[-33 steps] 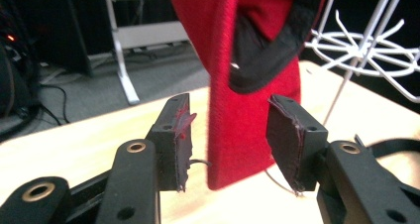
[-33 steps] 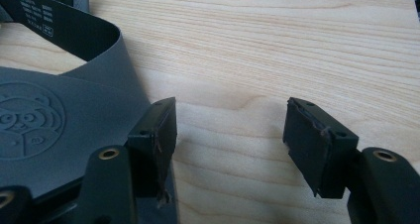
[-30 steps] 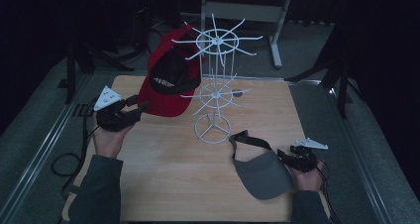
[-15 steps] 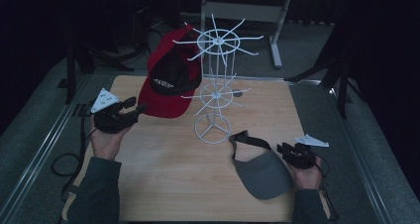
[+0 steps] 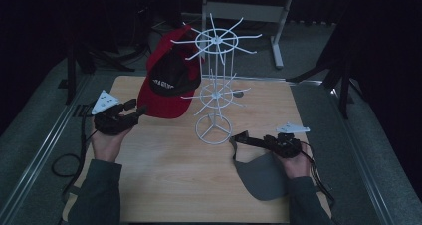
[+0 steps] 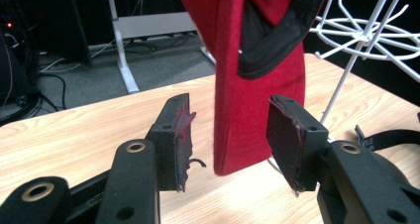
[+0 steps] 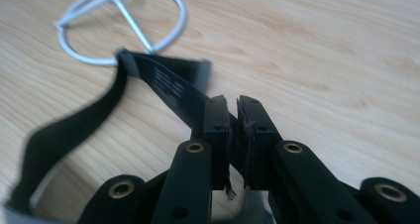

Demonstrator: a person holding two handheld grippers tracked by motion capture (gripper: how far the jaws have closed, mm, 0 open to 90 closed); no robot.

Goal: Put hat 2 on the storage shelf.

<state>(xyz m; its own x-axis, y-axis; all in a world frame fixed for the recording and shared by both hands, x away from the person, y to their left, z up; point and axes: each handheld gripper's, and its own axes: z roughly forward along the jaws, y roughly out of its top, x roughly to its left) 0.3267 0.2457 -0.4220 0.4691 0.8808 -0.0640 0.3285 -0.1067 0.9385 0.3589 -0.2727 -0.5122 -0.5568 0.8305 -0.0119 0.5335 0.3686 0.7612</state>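
Two caps in play: red cap (image 5: pixel 169 83) hangs on white wire rack (image 5: pixel 216 93), brim between wide-open left tongs (image 6: pixel 230 140), untouched. Grey visor (image 5: pixel 261 175) lies on table (image 5: pixel 169 180) near rack base; right tongs (image 7: pixel 233 130) clamped on its black strap (image 7: pixel 168 87).

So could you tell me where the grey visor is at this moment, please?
In the high view the grey visor lies on the table's near right part, beside the white wire rack's ring base, its black strap clamped in the right gripper.
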